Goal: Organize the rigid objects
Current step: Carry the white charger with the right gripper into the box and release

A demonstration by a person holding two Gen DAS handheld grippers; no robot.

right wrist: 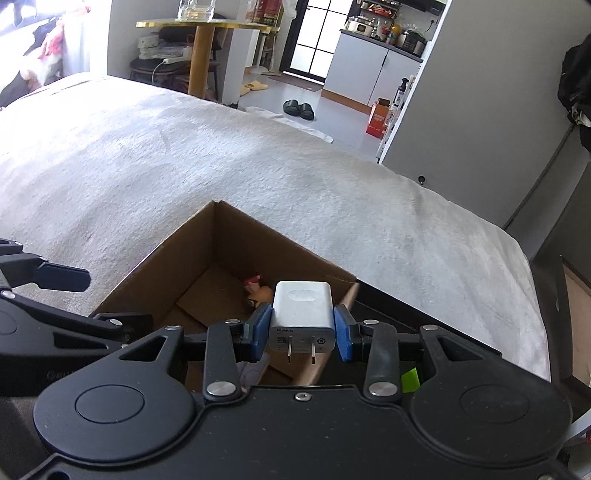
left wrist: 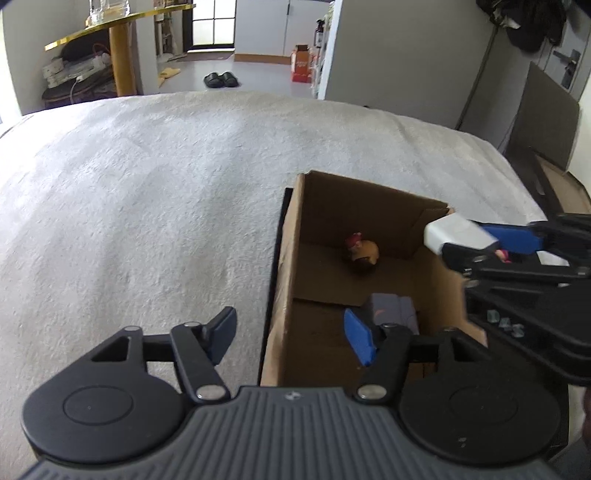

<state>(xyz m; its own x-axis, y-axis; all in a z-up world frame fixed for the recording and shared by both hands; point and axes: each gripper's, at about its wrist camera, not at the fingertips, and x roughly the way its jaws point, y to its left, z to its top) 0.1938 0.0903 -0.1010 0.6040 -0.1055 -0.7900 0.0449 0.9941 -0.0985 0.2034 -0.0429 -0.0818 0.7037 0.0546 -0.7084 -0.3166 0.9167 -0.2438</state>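
Right jaws: right gripper clamped on white USB charger, above cardboard box.
Left jaws: left gripper wide apart, empty, at the box's near-left wall.
Box contents: small figurine at far end.

Surfaces & materials, as seen.
Cardboard box: brown, matt, raw paper finish. Charger: white plastic, smooth, slight sheen; prongs bare metal. Right gripper: matt black plastic, blue pads look rubbery, pivot pins shiny metal. Left gripper: same, w/ ribbed grey body. Bedspread: pale cloth, rough nap. Side table: glossy gold-tone top.
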